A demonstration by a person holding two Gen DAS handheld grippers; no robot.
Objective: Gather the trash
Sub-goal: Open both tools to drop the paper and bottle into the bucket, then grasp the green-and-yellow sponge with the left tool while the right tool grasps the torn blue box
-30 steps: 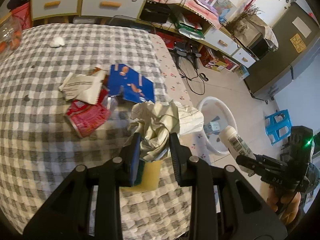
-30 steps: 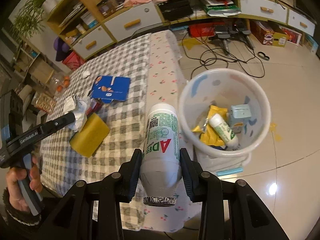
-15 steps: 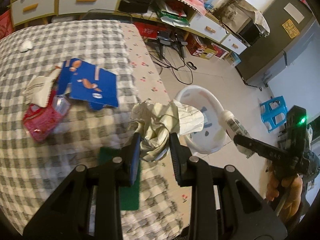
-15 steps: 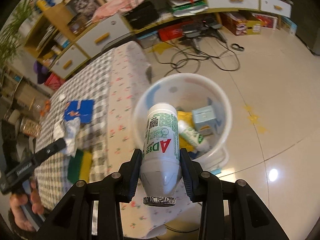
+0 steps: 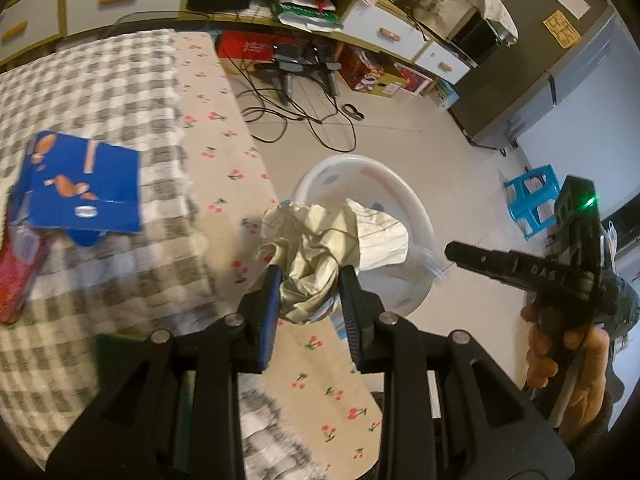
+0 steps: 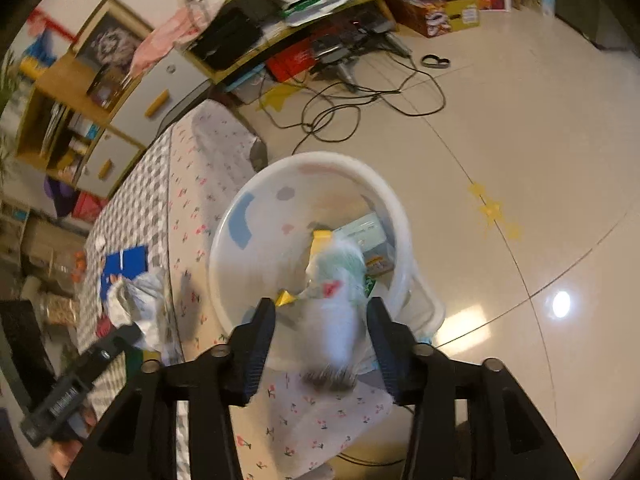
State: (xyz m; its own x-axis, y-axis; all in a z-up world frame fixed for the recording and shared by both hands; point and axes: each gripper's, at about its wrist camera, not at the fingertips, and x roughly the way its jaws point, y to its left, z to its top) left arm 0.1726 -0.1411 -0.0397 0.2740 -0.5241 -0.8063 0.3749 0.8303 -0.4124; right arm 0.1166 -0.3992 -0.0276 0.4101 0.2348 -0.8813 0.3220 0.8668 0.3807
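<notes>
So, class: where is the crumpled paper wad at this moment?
In the left wrist view the crumpled paper wad sits clamped in the jaws of the left gripper, just past the table's edge, in front of the white bin on the floor.

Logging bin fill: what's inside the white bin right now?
In the white bin: a yellow wrapper, a pale box, and the blurred bottle dropping in. The bottle covers whatever lies beneath.

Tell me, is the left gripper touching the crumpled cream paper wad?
Touching. The left wrist view shows the left gripper with both pads pressed into the crumpled cream paper wad.
</notes>
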